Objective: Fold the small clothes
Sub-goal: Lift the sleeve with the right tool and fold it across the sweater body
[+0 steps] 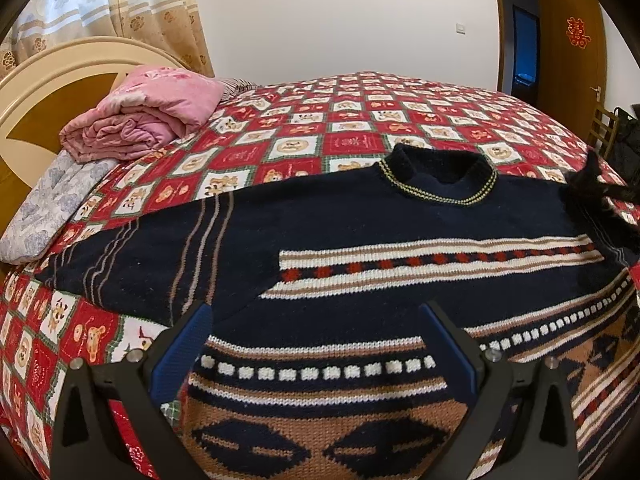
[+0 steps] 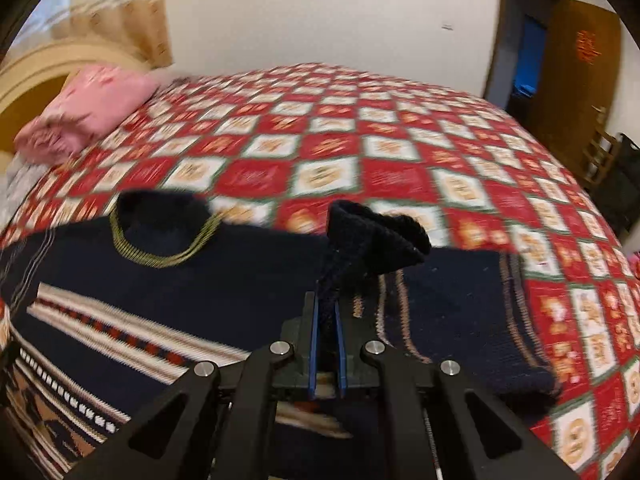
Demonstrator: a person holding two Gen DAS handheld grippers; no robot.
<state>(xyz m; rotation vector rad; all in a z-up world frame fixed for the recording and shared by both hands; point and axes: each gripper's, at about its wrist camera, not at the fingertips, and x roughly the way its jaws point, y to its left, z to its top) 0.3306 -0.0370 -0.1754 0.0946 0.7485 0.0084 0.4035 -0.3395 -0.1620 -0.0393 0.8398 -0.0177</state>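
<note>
Sweater (image 1: pixel 360 232) spread flat on the bed (image 1: pixel 352 120). Right gripper (image 2: pixel 327 312), fingers clamped on a raised sleeve cuff (image 2: pixel 376 236); left gripper (image 1: pixel 316 344) wide open, empty, above the sweater.

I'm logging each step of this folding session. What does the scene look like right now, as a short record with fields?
surface: bed with red checked bedspread
garment: dark patterned sweater, lying flat, collar toward the wall
left hand-held gripper: open, over the sweater's lower body, holding nothing
right hand-held gripper: shut on the sleeve cuff, lifted above the sweater
left sleeve: spread out flat
also on bed: folded pink quilt near the headboard
</note>
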